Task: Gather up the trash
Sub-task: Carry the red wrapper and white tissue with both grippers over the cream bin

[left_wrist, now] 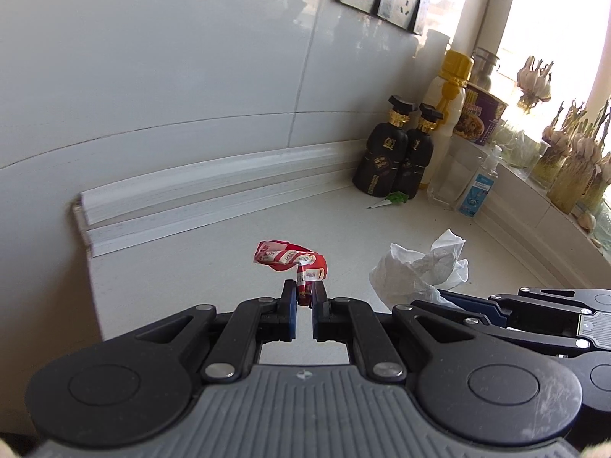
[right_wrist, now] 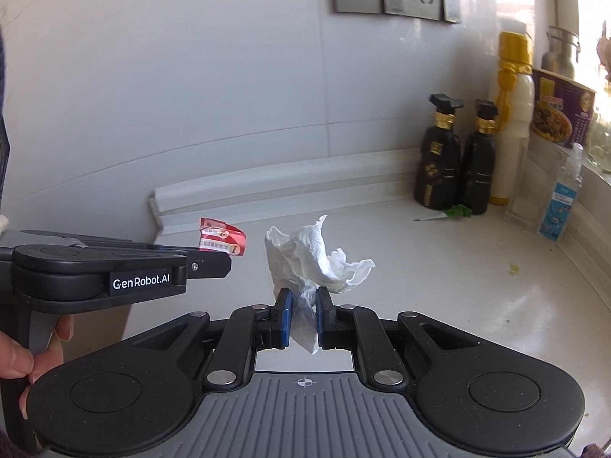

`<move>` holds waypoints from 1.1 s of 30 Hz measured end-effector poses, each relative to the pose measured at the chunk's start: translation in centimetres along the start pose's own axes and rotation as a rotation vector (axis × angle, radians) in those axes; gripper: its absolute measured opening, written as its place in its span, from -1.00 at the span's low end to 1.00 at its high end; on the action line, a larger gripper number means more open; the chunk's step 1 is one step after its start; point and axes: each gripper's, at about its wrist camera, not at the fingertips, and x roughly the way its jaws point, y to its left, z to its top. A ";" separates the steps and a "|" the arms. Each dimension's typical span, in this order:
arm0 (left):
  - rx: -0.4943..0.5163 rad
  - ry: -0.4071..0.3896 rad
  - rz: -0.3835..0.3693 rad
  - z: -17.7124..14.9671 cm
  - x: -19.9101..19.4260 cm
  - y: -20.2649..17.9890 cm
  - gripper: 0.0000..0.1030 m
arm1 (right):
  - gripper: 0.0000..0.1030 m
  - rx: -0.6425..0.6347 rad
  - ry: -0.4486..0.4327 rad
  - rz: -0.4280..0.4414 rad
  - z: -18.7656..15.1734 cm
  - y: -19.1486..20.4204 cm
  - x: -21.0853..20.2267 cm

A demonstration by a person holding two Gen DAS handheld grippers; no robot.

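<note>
My left gripper (left_wrist: 304,291) is shut on a crumpled red and white wrapper (left_wrist: 290,259), held above the white counter (left_wrist: 229,252). In the right wrist view the same wrapper (right_wrist: 223,238) sticks out past the left gripper (right_wrist: 225,257) at the left. My right gripper (right_wrist: 304,299) is shut on a crumpled white tissue (right_wrist: 313,255), lifted off the counter (right_wrist: 458,267). The tissue (left_wrist: 420,267) also shows in the left wrist view, with the right gripper (left_wrist: 454,301) at the lower right. A green scrap (left_wrist: 395,198) lies by the dark bottles; in the right wrist view it is the green scrap (right_wrist: 456,212).
Two dark bottles (left_wrist: 393,152), a tall white bottle with a yellow cap (left_wrist: 448,110), a clear glass (left_wrist: 450,179) and a small sanitizer bottle (left_wrist: 479,187) stand in the back right corner. Garlic and jars (left_wrist: 573,160) line the sill. A person's hand (right_wrist: 23,355) holds the left gripper's handle.
</note>
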 end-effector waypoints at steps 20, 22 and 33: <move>-0.127 -0.006 0.134 -4.3 -7.8 7.2 -0.87 | -0.79 -0.114 0.027 0.130 -1.3 10.0 -2.3; -0.144 0.002 0.147 -5.0 -8.2 7.9 -0.87 | -0.79 -0.125 0.031 0.142 -1.5 10.8 -2.5; -0.243 0.068 0.215 -9.7 -9.8 11.4 -0.87 | -0.79 -0.202 0.094 0.228 -4.2 16.6 -2.6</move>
